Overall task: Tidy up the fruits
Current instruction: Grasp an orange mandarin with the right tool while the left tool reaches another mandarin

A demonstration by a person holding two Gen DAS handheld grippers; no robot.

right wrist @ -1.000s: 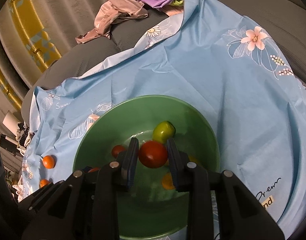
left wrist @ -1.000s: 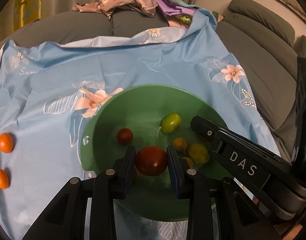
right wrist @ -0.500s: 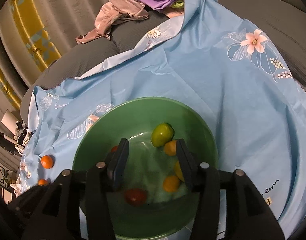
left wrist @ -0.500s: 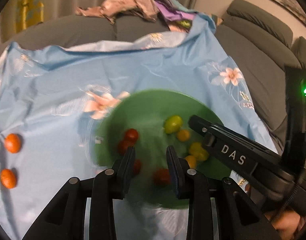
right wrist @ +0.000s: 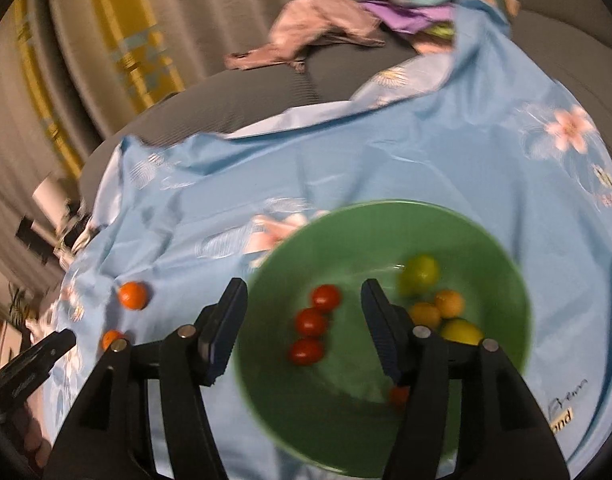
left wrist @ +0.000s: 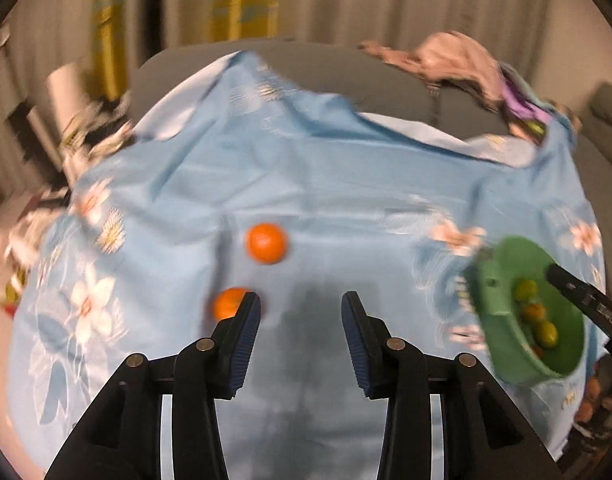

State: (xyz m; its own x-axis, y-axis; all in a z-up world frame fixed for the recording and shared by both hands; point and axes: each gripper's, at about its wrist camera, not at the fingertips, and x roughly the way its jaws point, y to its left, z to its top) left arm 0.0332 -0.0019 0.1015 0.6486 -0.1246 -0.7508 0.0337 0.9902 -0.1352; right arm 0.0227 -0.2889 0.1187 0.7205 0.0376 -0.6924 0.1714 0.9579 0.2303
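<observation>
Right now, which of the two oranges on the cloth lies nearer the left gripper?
Start at the blue floral cloth, left of the green bowl. Two oranges lie there; it is the lower one, partly hidden behind the left gripper's left finger, unlike its fully visible neighbour.

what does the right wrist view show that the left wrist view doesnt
Only the right wrist view: three red cherry tomatoes in the round green plastic bowl, seen between the empty, opening jaws of the right tool.

Only the left wrist view: bare cloth between the empty, opening jaws of the left tool.

Both: the light blue floral cloth, two small orange round fruits lying on it outside the bowl, and the bowl's yellow-green fruits.
</observation>
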